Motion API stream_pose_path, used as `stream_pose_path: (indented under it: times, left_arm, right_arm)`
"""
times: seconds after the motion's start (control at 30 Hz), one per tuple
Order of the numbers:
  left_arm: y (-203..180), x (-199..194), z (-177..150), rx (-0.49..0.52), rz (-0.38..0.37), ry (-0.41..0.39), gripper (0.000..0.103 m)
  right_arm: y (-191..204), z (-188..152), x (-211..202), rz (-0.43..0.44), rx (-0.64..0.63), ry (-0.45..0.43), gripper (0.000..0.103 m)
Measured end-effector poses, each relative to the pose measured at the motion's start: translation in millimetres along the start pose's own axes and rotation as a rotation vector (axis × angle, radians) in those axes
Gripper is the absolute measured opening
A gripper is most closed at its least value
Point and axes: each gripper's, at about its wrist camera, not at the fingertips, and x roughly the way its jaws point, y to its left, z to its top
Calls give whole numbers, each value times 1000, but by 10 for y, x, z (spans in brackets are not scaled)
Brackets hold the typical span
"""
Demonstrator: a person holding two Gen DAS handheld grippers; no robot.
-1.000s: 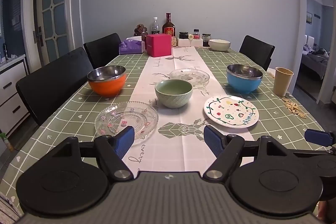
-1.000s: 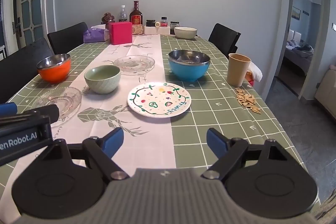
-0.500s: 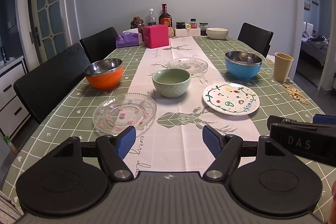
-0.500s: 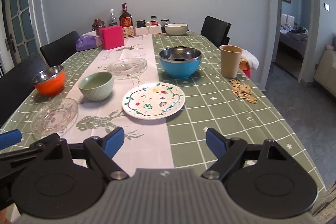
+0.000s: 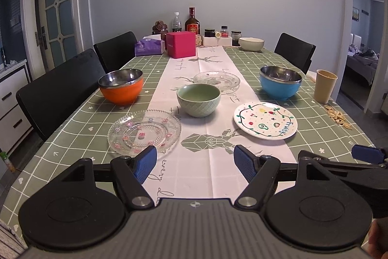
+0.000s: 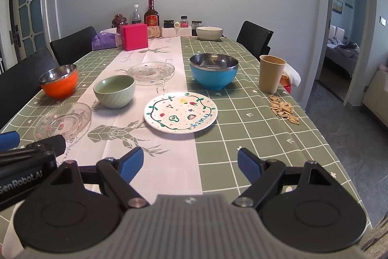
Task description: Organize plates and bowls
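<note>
On the green checked table stand an orange bowl, a green ceramic bowl and a blue bowl. A clear glass plate lies near left, a second glass plate behind the green bowl, and a painted white plate near right. A white bowl sits at the far end. My left gripper is open above the table's near edge, short of the glass plate. My right gripper is open too, short of the painted plate. Nothing sits between either pair of fingers.
A tan cup and a heap of seed shells lie along the right edge. A pink box, a tissue pack, bottles and jars crowd the far end. Black chairs line the left side, another the far right.
Both views shifted slightly and settled; the dishes have not moved. The right gripper's body in the left wrist view has slid to the far right edge.
</note>
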Motion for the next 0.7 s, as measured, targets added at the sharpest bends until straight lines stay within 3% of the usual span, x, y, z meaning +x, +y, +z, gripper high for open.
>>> stream_pose_path:
  times: [0.7]
  left_arm:
    - [31, -50, 14, -24, -12, -12, 86]
  right_arm:
    - [140, -71, -1, 41, -26, 22, 83]
